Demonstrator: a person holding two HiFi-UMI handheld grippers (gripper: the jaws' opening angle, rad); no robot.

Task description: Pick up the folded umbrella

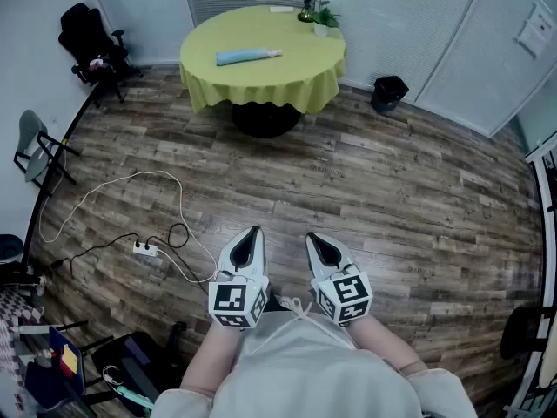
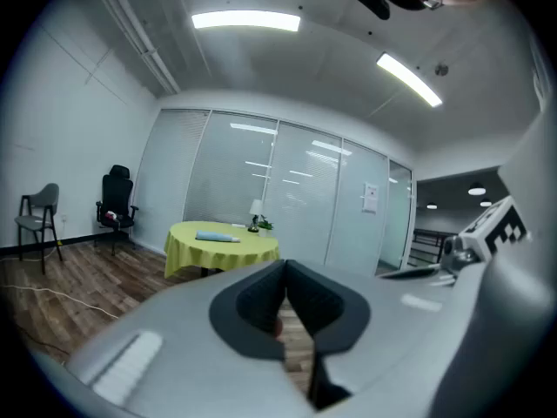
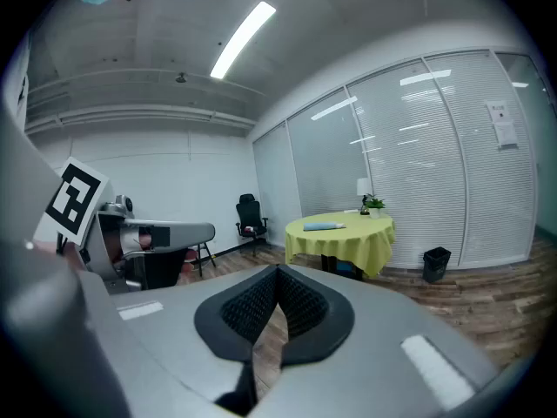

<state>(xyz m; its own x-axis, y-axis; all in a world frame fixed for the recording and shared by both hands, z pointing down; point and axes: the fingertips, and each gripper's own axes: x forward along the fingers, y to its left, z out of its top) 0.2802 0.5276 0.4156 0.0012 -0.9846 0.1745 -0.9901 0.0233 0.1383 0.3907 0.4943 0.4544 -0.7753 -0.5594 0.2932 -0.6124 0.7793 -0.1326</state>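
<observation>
A folded light-blue umbrella (image 1: 248,56) lies on the round table with a yellow-green cloth (image 1: 261,81) at the far end of the room; it also shows as a small blue shape, the umbrella (image 2: 217,236), in the left gripper view and again as the umbrella (image 3: 324,226) in the right gripper view. Both grippers are held close to the person's body, far from the table. My left gripper (image 1: 253,231) is shut with nothing in it. My right gripper (image 1: 312,238) is shut and empty too, its jaws meeting at the tips.
A lamp and a potted plant (image 1: 321,17) stand at the table's back edge. A black bin (image 1: 388,93) sits right of the table. An office chair (image 1: 91,46) and a grey chair (image 1: 35,151) line the left wall. A power strip (image 1: 145,250) and cables lie on the wood floor.
</observation>
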